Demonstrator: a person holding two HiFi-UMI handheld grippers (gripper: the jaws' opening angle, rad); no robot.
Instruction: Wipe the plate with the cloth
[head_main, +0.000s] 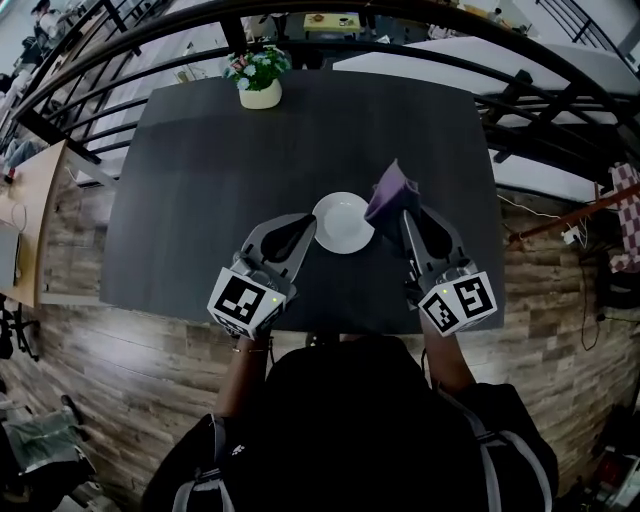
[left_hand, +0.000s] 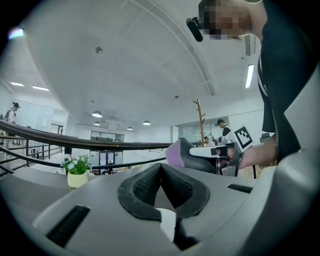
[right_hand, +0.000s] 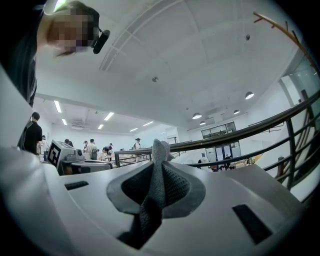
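Observation:
A small white plate (head_main: 343, 222) is over the near middle of the dark table (head_main: 200, 200). My left gripper (head_main: 308, 226) meets the plate's left rim. In the left gripper view its jaws (left_hand: 161, 172) are shut, with a white sliver of the plate (left_hand: 168, 222) pinched low between the pads. My right gripper (head_main: 405, 215) is shut on a purple cloth (head_main: 392, 192) that stands up just right of the plate. In the right gripper view the cloth (right_hand: 155, 180) looks grey and fills the gap between the pads. The cloth (left_hand: 175, 152) also shows in the left gripper view.
A potted plant (head_main: 260, 80) stands at the table's far edge, left of centre. Dark railings (head_main: 560, 110) curve around the far and right sides. The near table edge runs just under both grippers. People stand far off in the hall (right_hand: 35, 132).

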